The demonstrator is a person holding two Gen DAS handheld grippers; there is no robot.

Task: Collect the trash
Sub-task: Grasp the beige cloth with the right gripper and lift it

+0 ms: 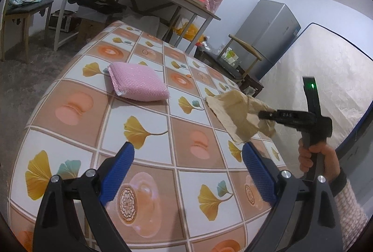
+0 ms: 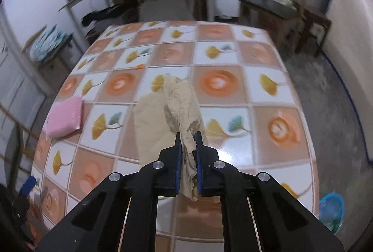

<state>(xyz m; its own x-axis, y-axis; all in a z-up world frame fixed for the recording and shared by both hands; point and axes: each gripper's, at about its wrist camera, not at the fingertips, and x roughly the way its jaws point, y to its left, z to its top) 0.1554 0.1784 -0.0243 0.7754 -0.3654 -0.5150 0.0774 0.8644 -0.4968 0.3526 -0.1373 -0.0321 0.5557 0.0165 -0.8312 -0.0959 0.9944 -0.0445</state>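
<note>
Right wrist view puts the crumpled brown paper (image 2: 184, 112) at the centre of the frame, and your right tongs (image 2: 188, 142) are clamped on its near end, the blue pads pressing a pinched fold between them. From that pinch the paper's long axis runs straight ahead of the tongs, up the frame, its far part spreading over the tabletop (image 2: 268, 79); whether that far part rests on the cloth or hangs just above it, you cannot tell here.

In the left wrist view the same paper (image 1: 237, 112) sits at the right of centre, with the right tongs (image 1: 261, 115) reaching in from the right edge, so your right hand (image 1: 317, 158) plainly has it. Your left tongs (image 1: 186, 154) stand wide open and empty at the bottom of the frame, the paper's lower corner just above their right pad.

A pink sponge (image 1: 137, 83) lies well apart, up and left of centre. A blue bin (image 2: 331, 207) shows at the lower right of the right wrist view, probably where the paper should go.
</note>
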